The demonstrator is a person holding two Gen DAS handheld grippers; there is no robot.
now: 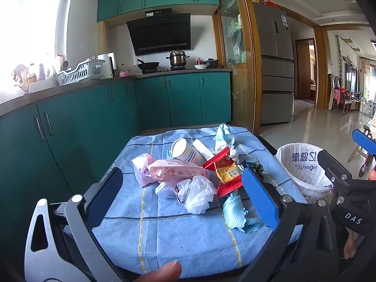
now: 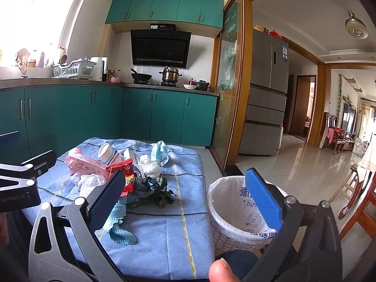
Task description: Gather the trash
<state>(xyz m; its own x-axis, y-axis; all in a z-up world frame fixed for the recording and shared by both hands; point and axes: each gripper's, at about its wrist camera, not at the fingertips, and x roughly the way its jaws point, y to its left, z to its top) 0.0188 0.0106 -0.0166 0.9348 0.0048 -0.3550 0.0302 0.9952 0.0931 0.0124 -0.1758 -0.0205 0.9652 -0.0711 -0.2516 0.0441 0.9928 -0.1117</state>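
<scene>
While both grippers hover over the heap, nothing is held yet.

Left gripper: blue-padded jaws spread wide and empty, framing the middle of the pile from above and behind.

Right gripper: jaws equally wide and empty, straddling the table's right edge with one finger over the pile and the other over the bin.

Trash pile: lies on the blue checked tablecloth and includes a white paper cup on its side, a pink printed soft pack, a red and yellow snack wrapper, crumpled white plastic film, a light blue crinkled cloth scrap and a dark green wad.

Destination: white-lined wicker waste bin, standing on the floor just beside the table's right edge, lower than the tabletop.

Risk, grasp: the pieces overlap, so closing on one may drag a neighbour, and thin film could slip from the pads.

Risk, cloth: a low pinch could catch the tablecloth and pull the whole heap.

Risk, transfer: light wrappers may flutter past the bin's rim, and the two grippers sit near enough to collide.

Hidden: the bin's bottom lies behind the right gripper's finger, so its contents cannot be told.

Cut off: both holding hands show only as a fingertip at the lower edge of each view.

Unclear: print on the packets is too small to read.
</scene>
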